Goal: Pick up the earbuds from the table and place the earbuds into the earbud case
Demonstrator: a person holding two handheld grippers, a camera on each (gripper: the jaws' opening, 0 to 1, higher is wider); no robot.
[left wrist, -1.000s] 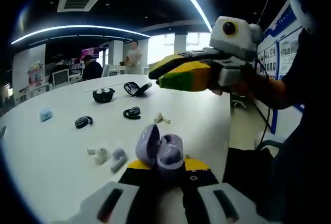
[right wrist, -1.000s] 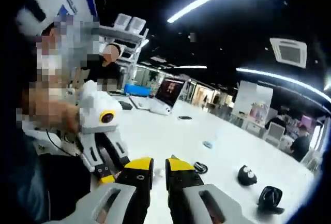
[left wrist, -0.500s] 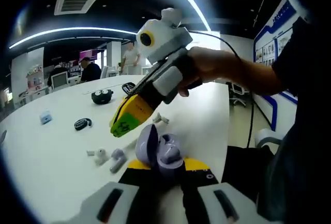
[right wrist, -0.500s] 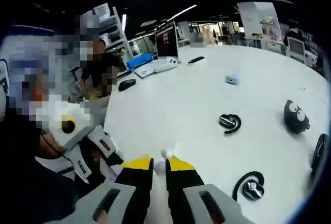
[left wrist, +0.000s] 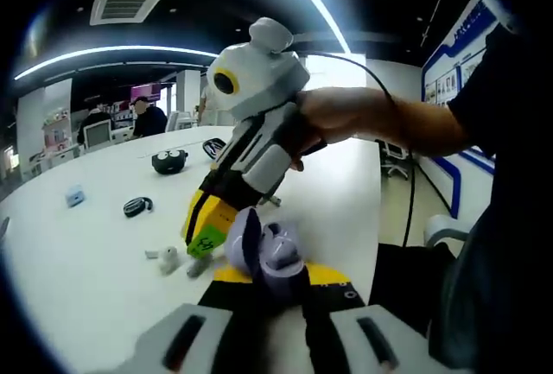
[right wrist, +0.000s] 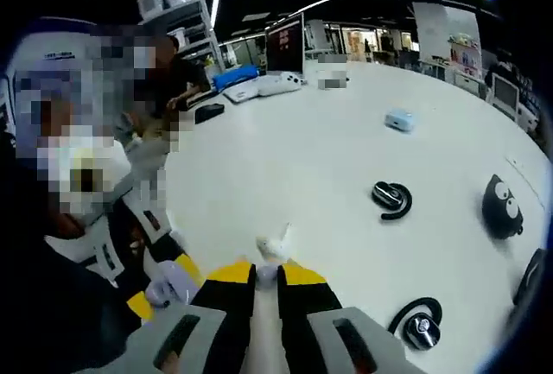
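My left gripper (left wrist: 275,281) is shut on an open purple earbud case (left wrist: 270,251), held over the near edge of the white table (left wrist: 78,244). A white earbud (left wrist: 168,259) and a purple earbud (left wrist: 199,264) lie just left of the case. My right gripper (left wrist: 202,234), held in a hand, points down with its yellow tips right over the purple earbud. In the right gripper view, the right gripper (right wrist: 266,275) has its jaws a narrow gap apart with a pale earbud part between the tips. The white earbud (right wrist: 275,244) lies just ahead of them. The case (right wrist: 173,288) sits low at the left.
Black ear-hook earbuds (right wrist: 391,199) (right wrist: 418,323), a black round case with eyes (right wrist: 500,206), an open black case (left wrist: 220,147) and a small blue case (right wrist: 399,119) are spread over the table (right wrist: 302,149). A monitor (right wrist: 282,46) and seated people are at the far side.
My right gripper has swung down from above the table until its tips reach the earbuds beside the case. The left gripper has kept the case in place.
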